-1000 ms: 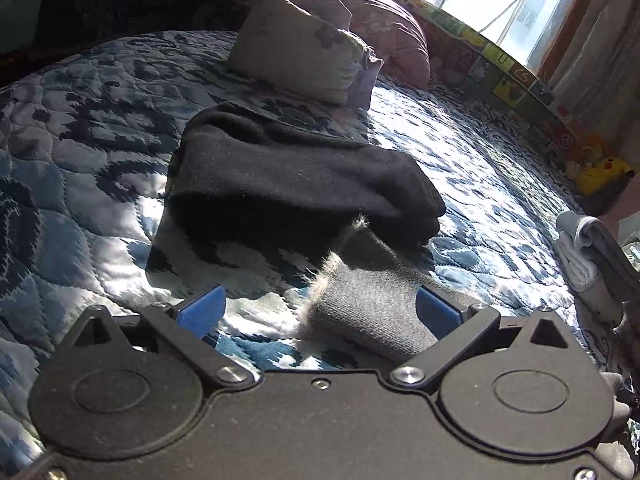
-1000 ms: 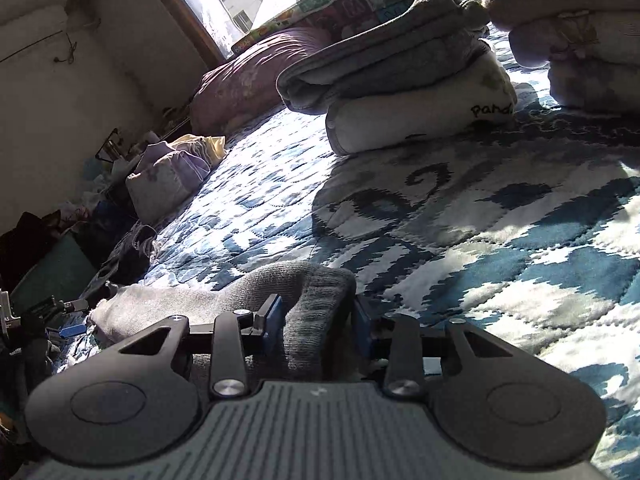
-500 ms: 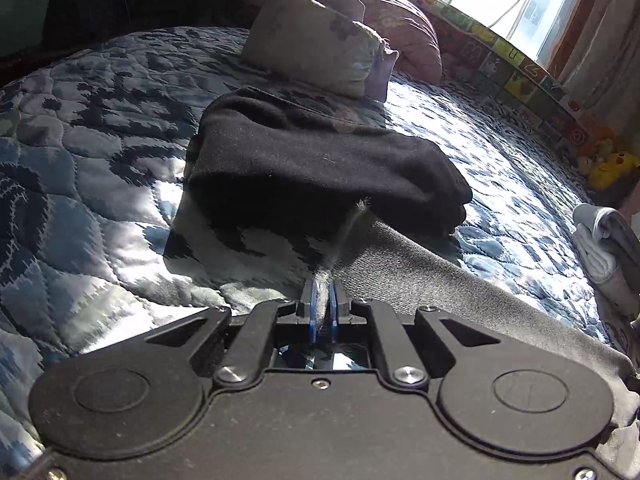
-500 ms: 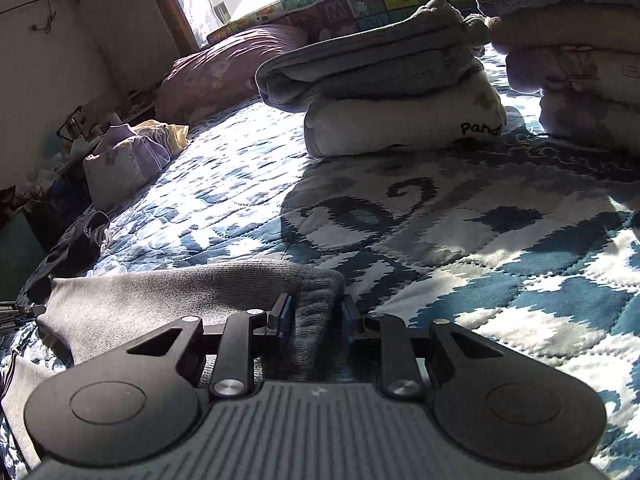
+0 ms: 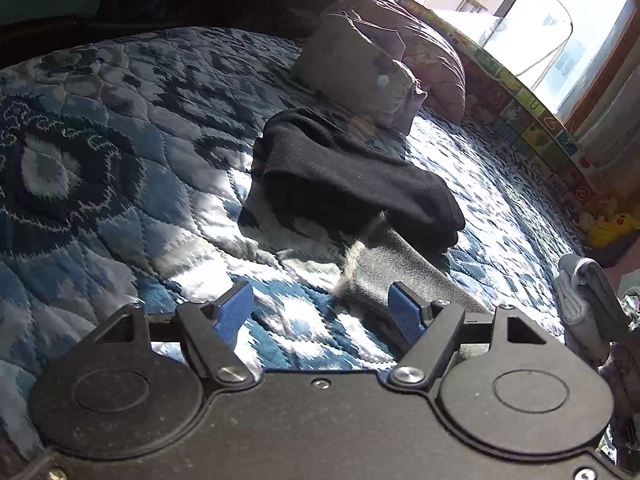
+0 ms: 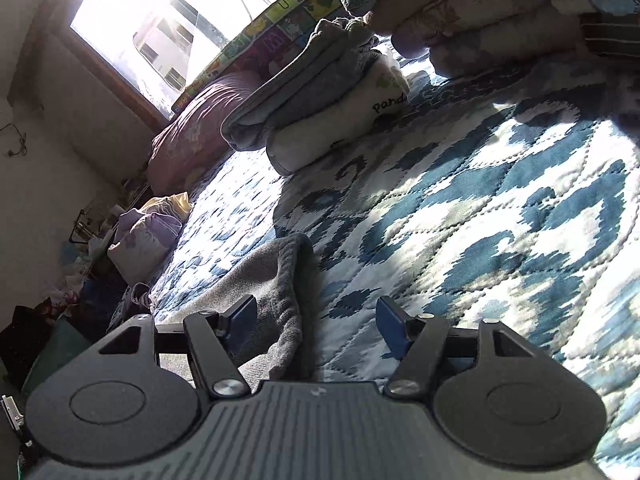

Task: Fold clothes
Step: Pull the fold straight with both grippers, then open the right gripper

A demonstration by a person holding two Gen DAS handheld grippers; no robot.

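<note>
— What have your fingers got right now?

— Nothing. My left gripper (image 5: 322, 312) stands spread wide above the quilt (image 5: 120, 184), and the frayed corner of the grey knit garment (image 5: 384, 276) lies just beside its right pad, untouched. My right gripper (image 6: 316, 320) is spread too; the ribbed, rounded edge of the same grey garment (image 6: 276, 276) runs up between its pads, closer to the left one, lying loose on the bed.

— So what would you do with it?

— I judge it needs squaring before the next fold. I'd pinch both ends low, right at the edge, pull the cloth taut so it lies flat, then carry one end over — slowly, since soft knit sags and bunches.

— Anything about the material?

— It's a thick, fuzzy weave with wisps at the corner; the quilt is slick, stitched and puffy, so the cloth may slide. A folded black garment (image 5: 352, 176) sits just past the grey one, and a stack of folded clothes (image 6: 320, 116) rests well off ahead of my right fingers.
</note>
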